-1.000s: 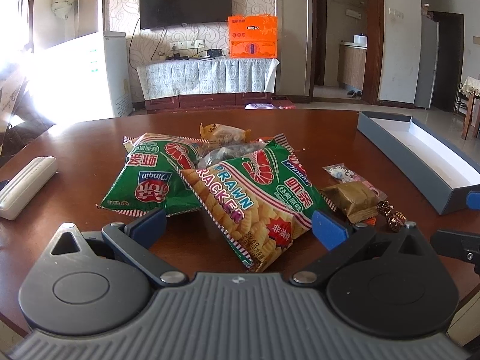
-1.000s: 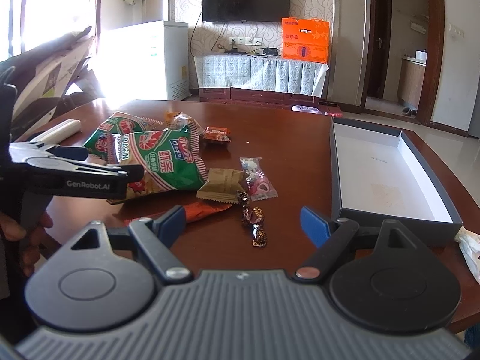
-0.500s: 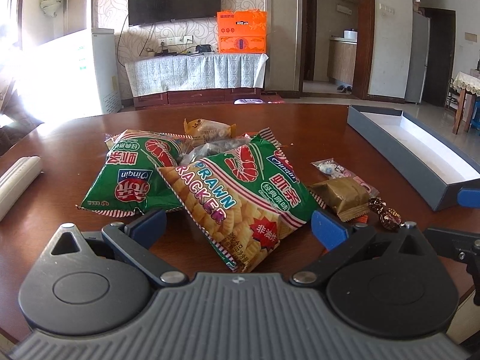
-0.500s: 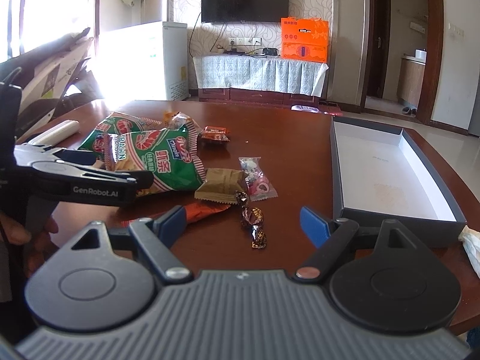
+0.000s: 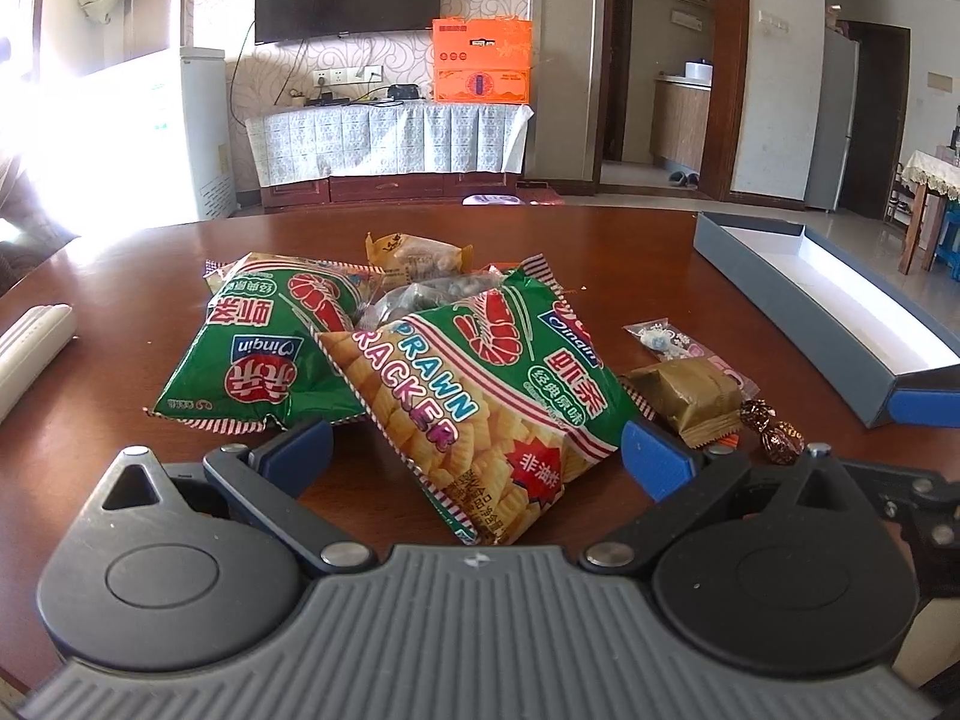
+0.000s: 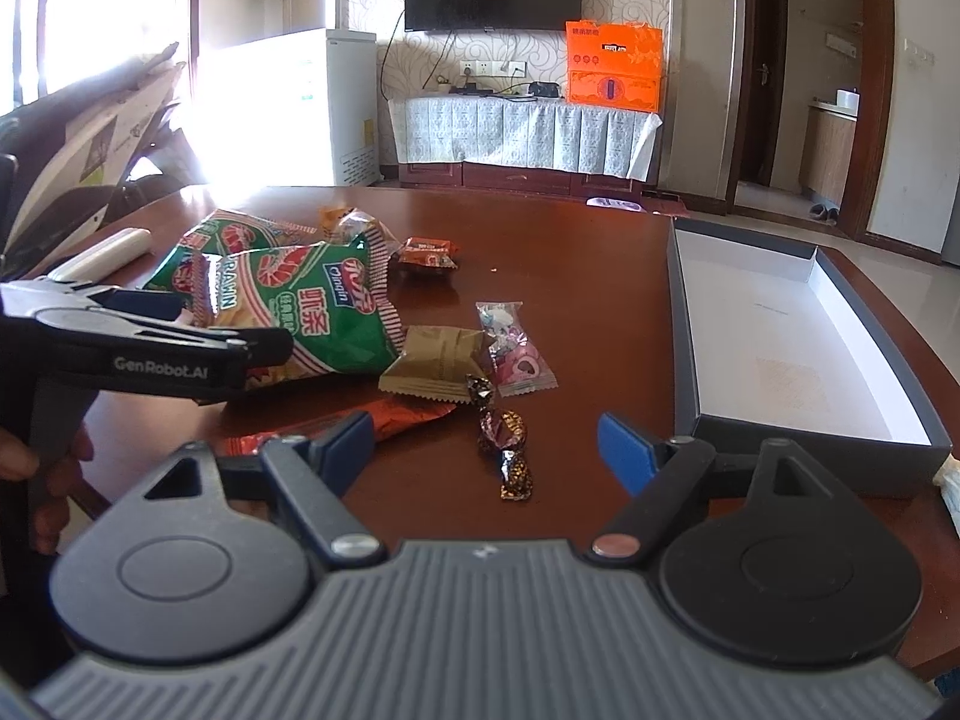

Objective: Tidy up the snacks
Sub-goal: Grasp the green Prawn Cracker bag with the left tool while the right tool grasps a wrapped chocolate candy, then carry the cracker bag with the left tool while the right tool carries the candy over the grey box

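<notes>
Green foil prawn cracker bag [image 5: 480, 384] with red-white striped edges and a red prawn; olive-brown wrapped snack [image 5: 690, 396]; glossy reddish-brown wooden table [image 6: 570, 264]; dark grey cardboard box [image 6: 804, 438], white inside; blue-padded fingers [image 6: 624, 450].

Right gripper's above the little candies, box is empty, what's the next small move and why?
Probably lower the right gripper, its jaws now closing, onto the foil candy between its fingers; nothing is gripped yet, and the empty box lies just beside.

right gripper [image 6: 486, 447] jaws narrower than before, closing, nothing between them
</notes>
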Demonstrator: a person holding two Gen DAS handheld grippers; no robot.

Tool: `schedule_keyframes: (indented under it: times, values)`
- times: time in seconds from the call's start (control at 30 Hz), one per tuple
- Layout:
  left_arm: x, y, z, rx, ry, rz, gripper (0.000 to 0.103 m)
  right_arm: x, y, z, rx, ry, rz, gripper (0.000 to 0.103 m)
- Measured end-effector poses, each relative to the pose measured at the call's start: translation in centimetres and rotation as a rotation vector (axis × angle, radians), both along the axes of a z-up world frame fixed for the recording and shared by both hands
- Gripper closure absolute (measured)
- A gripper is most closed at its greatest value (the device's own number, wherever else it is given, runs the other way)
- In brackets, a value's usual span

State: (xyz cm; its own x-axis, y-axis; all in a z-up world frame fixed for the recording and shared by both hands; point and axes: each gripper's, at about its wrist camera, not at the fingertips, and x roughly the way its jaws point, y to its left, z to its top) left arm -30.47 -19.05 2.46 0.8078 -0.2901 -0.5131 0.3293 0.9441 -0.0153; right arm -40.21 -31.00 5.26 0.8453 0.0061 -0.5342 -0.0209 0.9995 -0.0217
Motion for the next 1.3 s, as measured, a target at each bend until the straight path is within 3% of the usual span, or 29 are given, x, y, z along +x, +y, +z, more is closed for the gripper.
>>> schedule_keyframes:
  times: [0.1, 0.17, 0.2, 0.23, 0.4, 0.53, 0.6, 0.77, 0.93, 1.0, 1.13, 1.3]
  values:
    - [0.3, -0.2, -0.1, -0.007, 0.004, -0.015, 0.0, 0.5, -0.3, -0.3, 0.007, 0.015, -0.006, 0.027]
    - [0.5, -0.5, -0.2, -0.004, 0.004, -0.028, 0.006, 0.8, -0.3, -0.3, 0.006, 0.018, -0.008, 0.027]
    - [0.6, -0.7, -0.3, 0.0, 0.005, -0.031, 0.022, 0.9, -0.4, -0.4, 0.007, 0.018, -0.008, 0.027]
    - [0.9, -0.8, -0.4, 0.004, 0.015, -0.035, 0.03, 1.0, -0.4, -0.4, 0.007, 0.019, -0.008, 0.027]
    - [2.4, -0.6, -1.1, -0.042, 0.1, -0.006, 0.024, 2.2, -0.4, -0.8, -0.014, 0.037, -0.003, 0.027]
    - [2.7, -0.4, -0.6, -0.059, 0.057, 0.01, 0.006, 3.3, -0.5, -1.3, -0.004, 0.055, -0.003, 0.031]
    - [3.4, -0.6, -0.7, -0.062, 0.066, 0.011, 0.006, 3.6, -0.4, -1.6, -0.012, 0.08, 0.0, 0.04]
    - [4.7, -0.8, -1.2, -0.102, 0.086, -0.009, 0.006, 3.6, -0.6, -1.8, -0.015, 0.097, 0.004, 0.049]
    - [4.6, -1.8, -1.3, -0.099, 0.084, -0.07, 0.027, 3.8, -0.3, -2.1, -0.025, 0.129, 0.021, 0.075]
    - [4.7, -2.2, -1.5, -0.083, 0.074, -0.076, 0.029, 3.8, 0.2, -2.1, -0.054, 0.127, 0.032, 0.077]
    - [4.5, -2.3, -1.5, -0.107, 0.073, -0.106, 0.047, 3.5, 0.7, -1.8, -0.066, 0.116, 0.039, 0.077]
    - [3.7, -2.8, -1.1, -0.058, 0.016, -0.114, 0.056, 3.2, 0.9, -1.5, -0.056, 0.099, 0.032, 0.077]
